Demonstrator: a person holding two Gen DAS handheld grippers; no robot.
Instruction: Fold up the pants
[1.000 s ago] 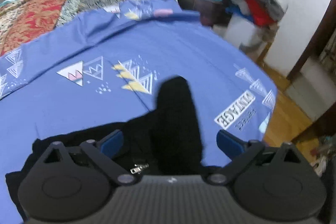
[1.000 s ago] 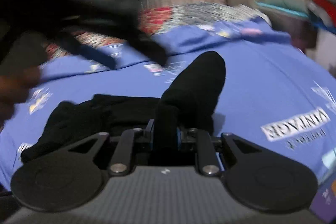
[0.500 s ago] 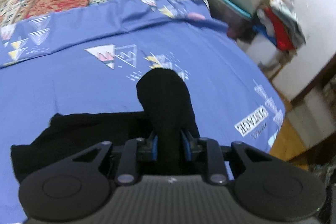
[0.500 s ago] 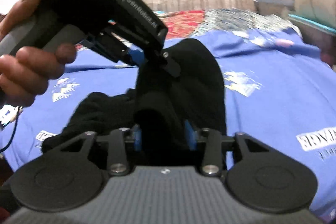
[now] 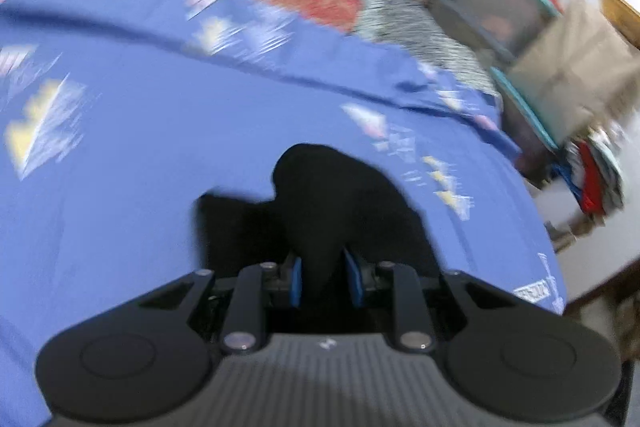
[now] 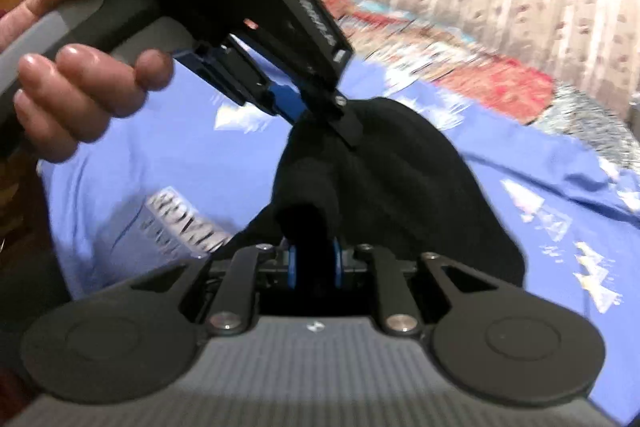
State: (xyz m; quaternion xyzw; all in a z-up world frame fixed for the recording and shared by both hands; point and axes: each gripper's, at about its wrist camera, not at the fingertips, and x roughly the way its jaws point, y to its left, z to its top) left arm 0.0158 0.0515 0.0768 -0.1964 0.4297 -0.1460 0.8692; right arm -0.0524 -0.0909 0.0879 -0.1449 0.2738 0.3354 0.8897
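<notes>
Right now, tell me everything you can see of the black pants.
The black pants look like soft, matte fabric, bunched rather than flat. Both grippers are clamped on them: the right gripper pinches a thick fold near its camera, and the left gripper grips another bunch higher up. The cloth is lifted into a hump over the blue printed bedsheet. No waistband or leg ends can be made out.

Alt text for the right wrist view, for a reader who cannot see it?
Both tools grip black pants above a blue bedsheet: the right tool pinches a fold, while a hand holds the left tool clamped on the upper edge.
</notes>
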